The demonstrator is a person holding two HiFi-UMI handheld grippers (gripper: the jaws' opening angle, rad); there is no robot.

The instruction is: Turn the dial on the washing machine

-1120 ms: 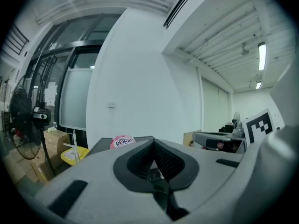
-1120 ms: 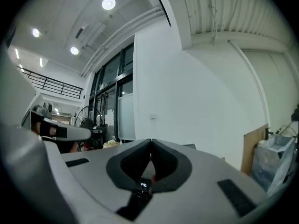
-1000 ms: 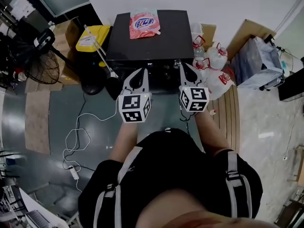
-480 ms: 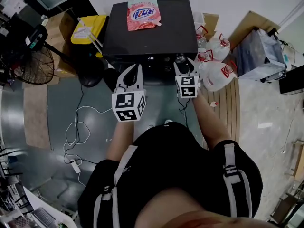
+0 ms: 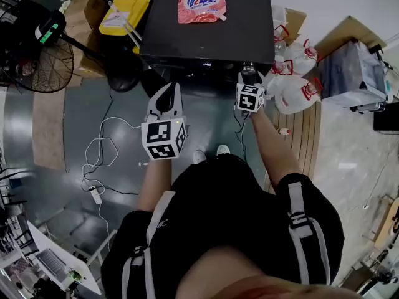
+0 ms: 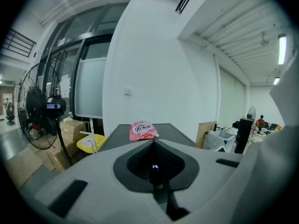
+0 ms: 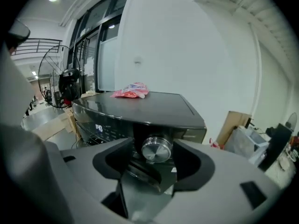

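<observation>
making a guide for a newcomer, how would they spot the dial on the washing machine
Find the dark washing machine against the white wall, with a pink pouch on its lid. On its front panel, right of the lit display, sits the dial: the only round, shiny metal knob there.

Ceiling lamps (image 6: 281,50) above the left tool (image 6: 154,146) are lighting the room brightly; fisheye distortion is bending and darkening the frame edges.

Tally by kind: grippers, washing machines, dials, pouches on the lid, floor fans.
grippers: 2 (left gripper shut; right gripper jaws opening, dial between them)
washing machine: 1
dial: 1
pouch: 1
fan: 1
Total: 6
</observation>
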